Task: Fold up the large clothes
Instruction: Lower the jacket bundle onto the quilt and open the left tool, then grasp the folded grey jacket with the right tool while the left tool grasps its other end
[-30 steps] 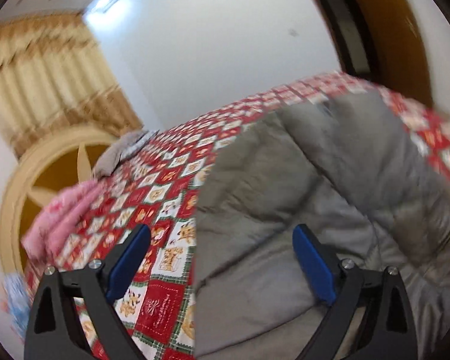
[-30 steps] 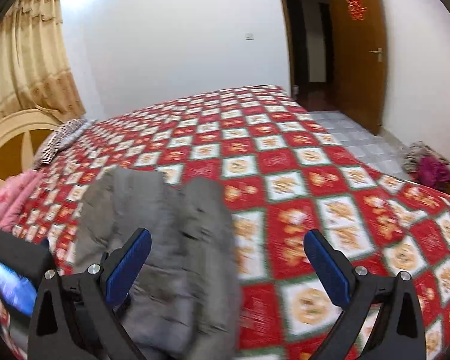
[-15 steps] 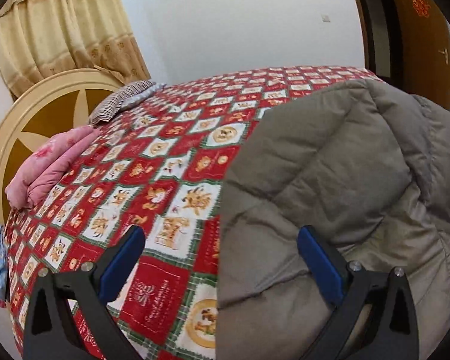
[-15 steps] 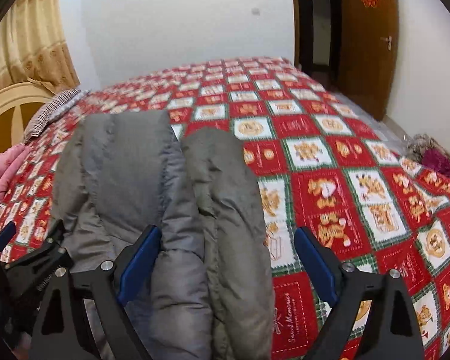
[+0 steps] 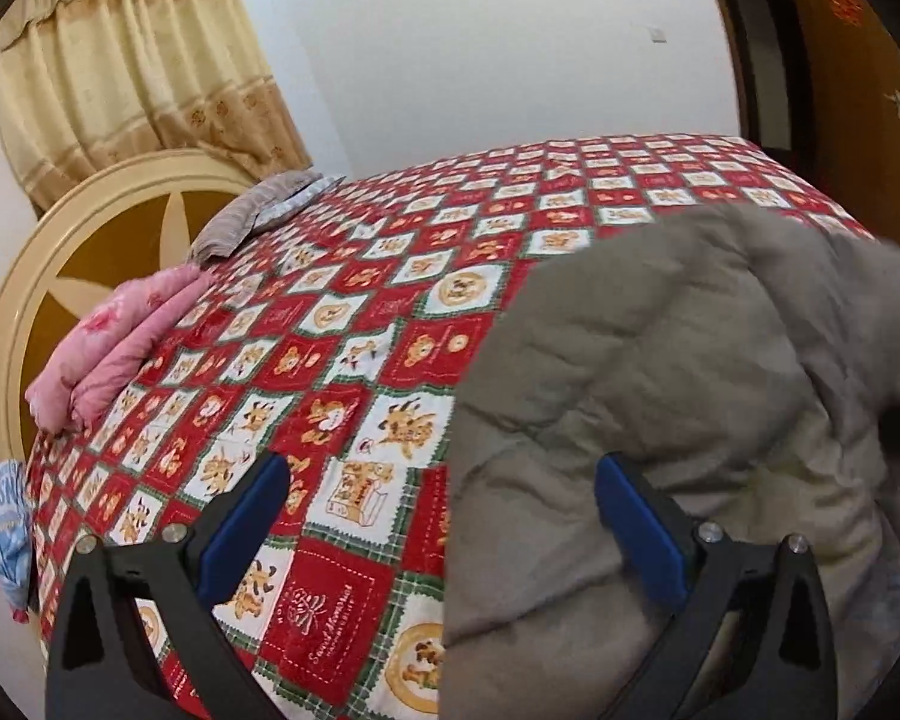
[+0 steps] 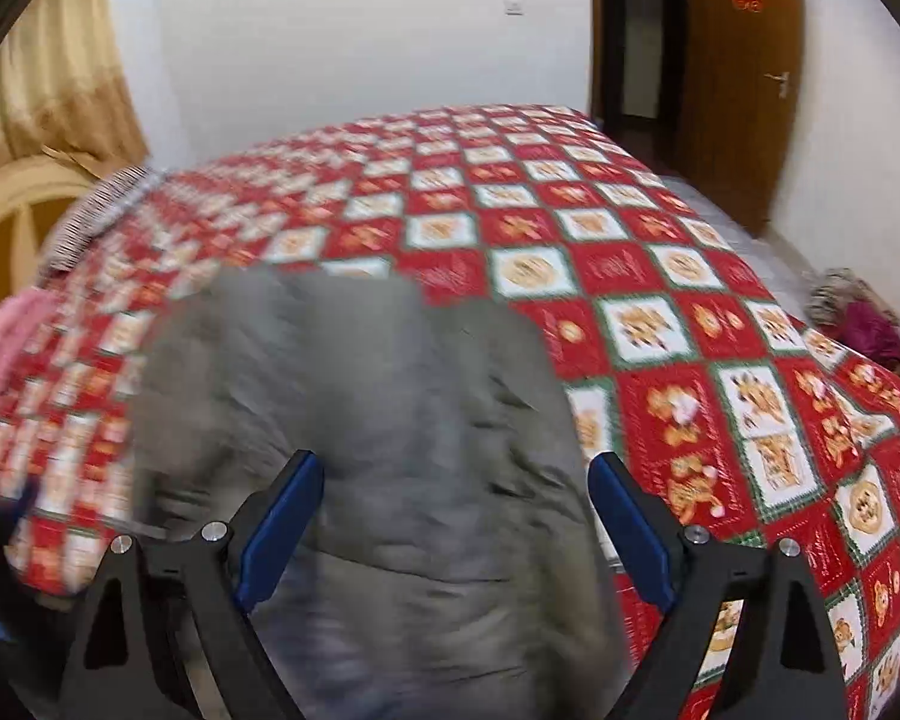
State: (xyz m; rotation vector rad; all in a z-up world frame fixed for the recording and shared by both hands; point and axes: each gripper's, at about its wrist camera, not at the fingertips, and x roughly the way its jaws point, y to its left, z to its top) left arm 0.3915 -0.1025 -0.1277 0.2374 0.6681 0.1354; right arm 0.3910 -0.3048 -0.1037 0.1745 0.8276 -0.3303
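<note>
Puffy grey quilted jacket (image 5: 678, 372) heaped on red-checked patchwork bedspread (image 5: 354, 324), left gripper (image 5: 444, 510) and right gripper (image 6: 453, 510) both spread wide, pink folded quilt (image 5: 114, 348) at nine o'clock.

Grey quilted jacket (image 5: 690, 372) on a bedspread (image 5: 342, 336) checked in red and white squares with green borders and orange-brown cartoon figures. Pink quilt (image 5: 114, 348); grey-striped pillow (image 5: 258, 210); cream-and-brown headboard (image 5: 78, 252); yellow-beige curtain (image 5: 138, 72); brown door (image 6: 744, 78); blue gripper fingers (image 6: 279, 531).
</note>
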